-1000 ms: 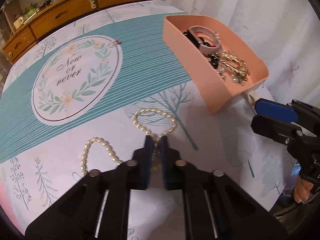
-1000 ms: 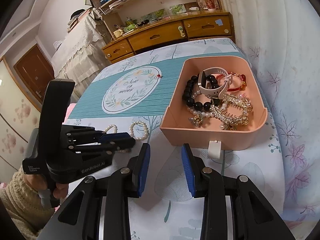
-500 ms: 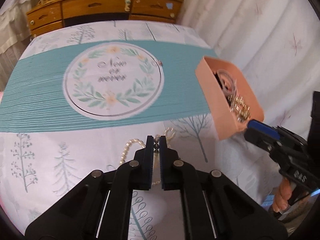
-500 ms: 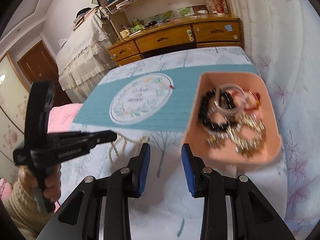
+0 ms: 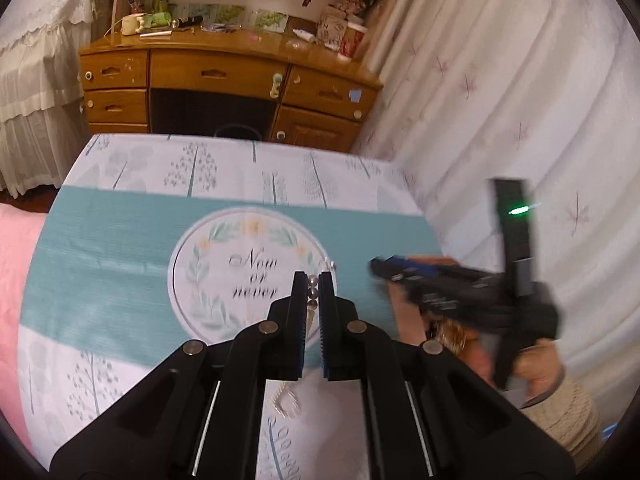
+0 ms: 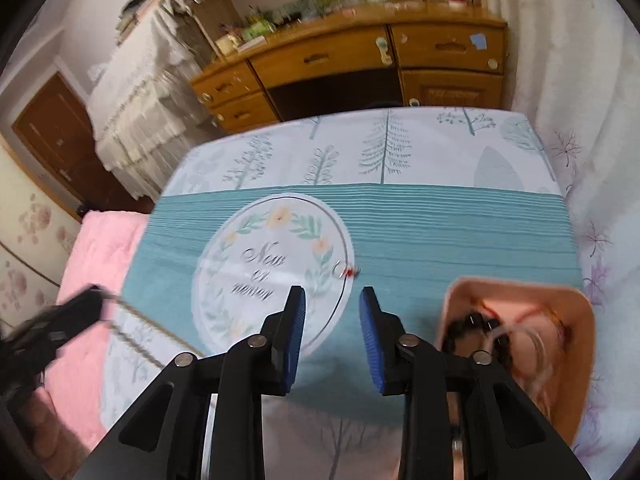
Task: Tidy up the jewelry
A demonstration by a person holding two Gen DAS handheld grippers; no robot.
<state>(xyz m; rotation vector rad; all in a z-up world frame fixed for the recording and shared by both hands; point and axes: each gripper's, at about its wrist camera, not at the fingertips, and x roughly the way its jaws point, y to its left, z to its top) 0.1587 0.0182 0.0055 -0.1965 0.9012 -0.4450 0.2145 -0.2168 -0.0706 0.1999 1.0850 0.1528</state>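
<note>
My left gripper (image 5: 313, 282) is shut on a pearl bracelet (image 5: 312, 291) and holds it lifted above the table; a few beads show between the pads and the strand hangs blurred in the right wrist view (image 6: 152, 330). A second pearl bracelet (image 5: 286, 402) lies on the cloth below. My right gripper (image 6: 332, 300) is open and empty, to the left of the pink tray (image 6: 580, 320), which holds a black bead bracelet (image 6: 476, 322) and other jewelry. A small ring with a red stone (image 6: 345, 270) lies on the teal stripe.
The table has a cloth (image 6: 440, 216) with a teal stripe and a round "Now or never" print. A wooden desk with drawers (image 5: 224, 76) stands beyond the far edge. A curtain (image 5: 520, 80) hangs at the right and a pink blanket (image 6: 100, 248) lies at the left.
My left gripper has lifted the pearl bracelet off the cloth and tilted upward. My right gripper has risen and swung left, so the pink tray now sits at the lower right of its view.
</note>
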